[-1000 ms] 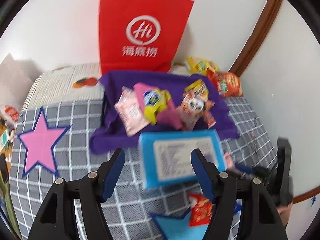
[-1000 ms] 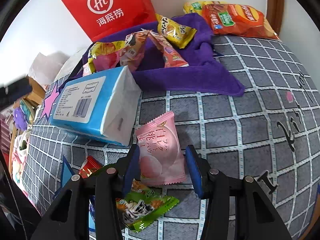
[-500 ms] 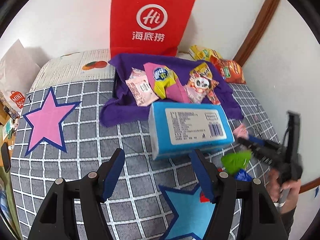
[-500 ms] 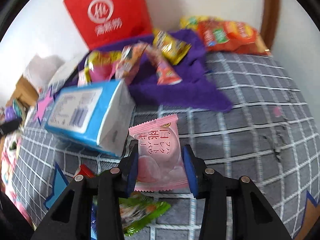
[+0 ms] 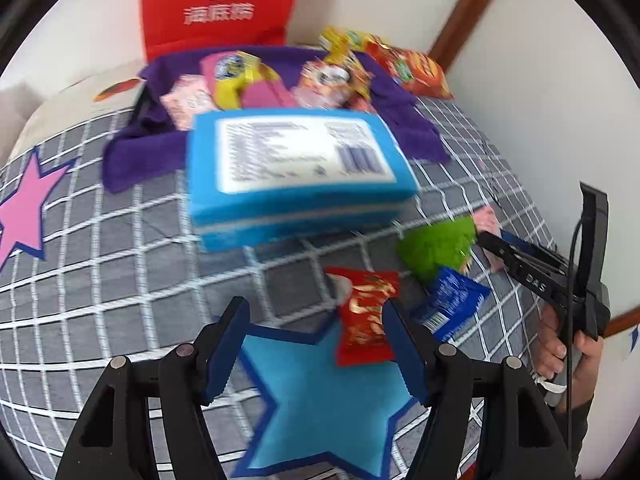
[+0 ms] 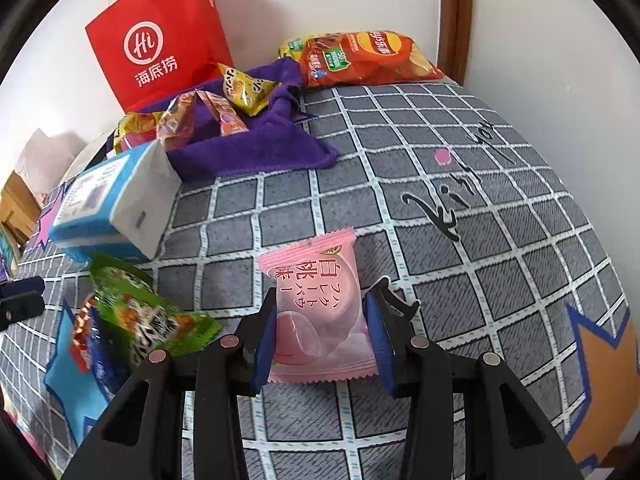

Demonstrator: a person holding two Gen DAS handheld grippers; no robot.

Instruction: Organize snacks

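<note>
My right gripper (image 6: 318, 334) is shut on a pink peach snack packet (image 6: 316, 300) and holds it above the grey checked bedspread (image 6: 460, 152). My left gripper (image 5: 314, 344) is open and empty over a blue star; a red snack packet (image 5: 366, 318) lies by its right finger. A green packet (image 5: 438, 248) and a blue packet (image 5: 450, 304) lie to the right. Several snacks (image 5: 248, 84) lie on a purple cloth (image 5: 132, 152) at the back. The right gripper also shows in the left wrist view (image 5: 490, 240).
A blue tissue pack (image 5: 296, 172) lies in front of the purple cloth. A red paper bag (image 6: 160, 40) leans on the wall behind it. An orange chip bag (image 6: 364, 60) lies at the back corner by a wooden door frame (image 5: 468, 4).
My left gripper has pulled back and down toward the blue star and the red packet. My right gripper has closed on the pink packet and lifted it a little.
</note>
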